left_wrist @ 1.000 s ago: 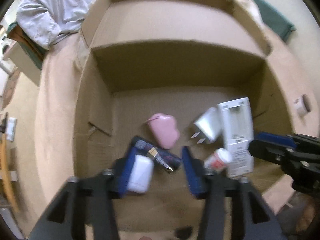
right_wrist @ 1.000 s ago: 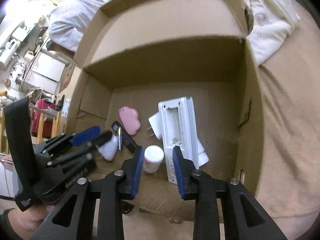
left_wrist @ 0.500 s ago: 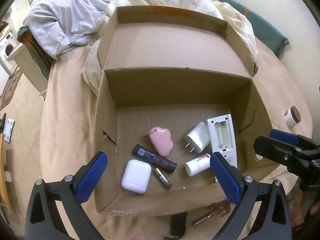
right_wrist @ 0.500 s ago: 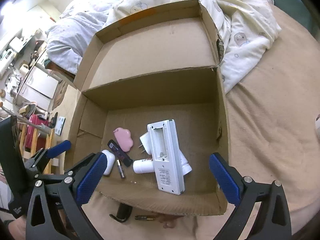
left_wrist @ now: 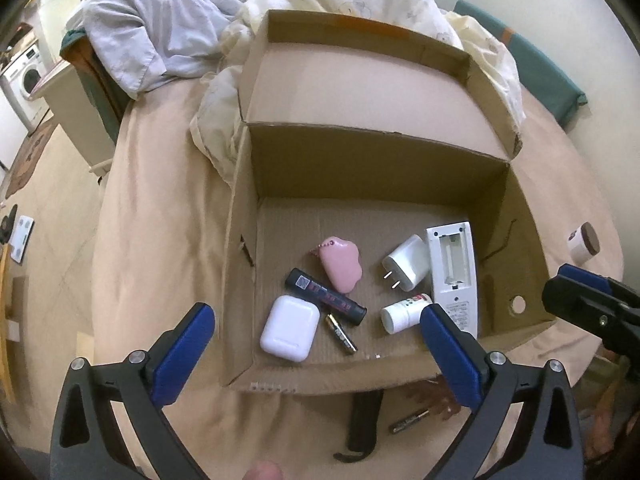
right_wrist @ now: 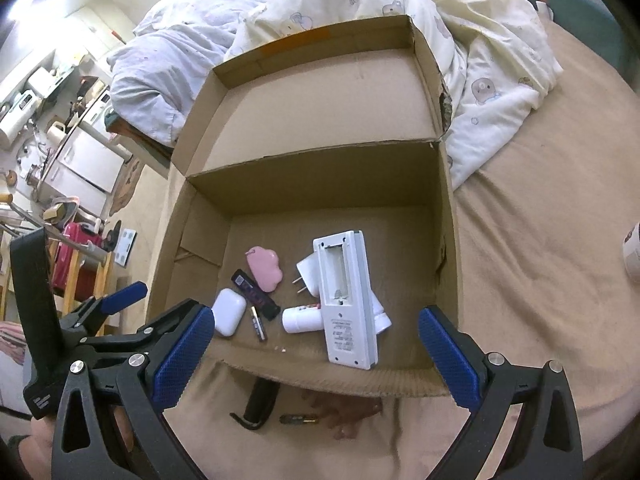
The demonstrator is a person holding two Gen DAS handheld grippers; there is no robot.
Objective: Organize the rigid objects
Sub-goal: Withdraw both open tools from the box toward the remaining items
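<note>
Both the left gripper [left_wrist: 318,338] and right gripper [right_wrist: 316,340] hang empty, fingers fully spread, above the cardboard box [left_wrist: 240,280]; at 6 o'clock a battery [left_wrist: 409,421] waits outside for collecting.

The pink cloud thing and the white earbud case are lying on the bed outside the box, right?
Not quite. The pink cloud thing and the white earbud case lie inside the cardboard box, on its floor, not on the bed. The left wrist view shows it.

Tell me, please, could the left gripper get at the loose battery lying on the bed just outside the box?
Probably yes: the left gripper is open and empty, and the battery lies uncovered on the bedsheet, outside the cardboard box, beside a black object.
</note>
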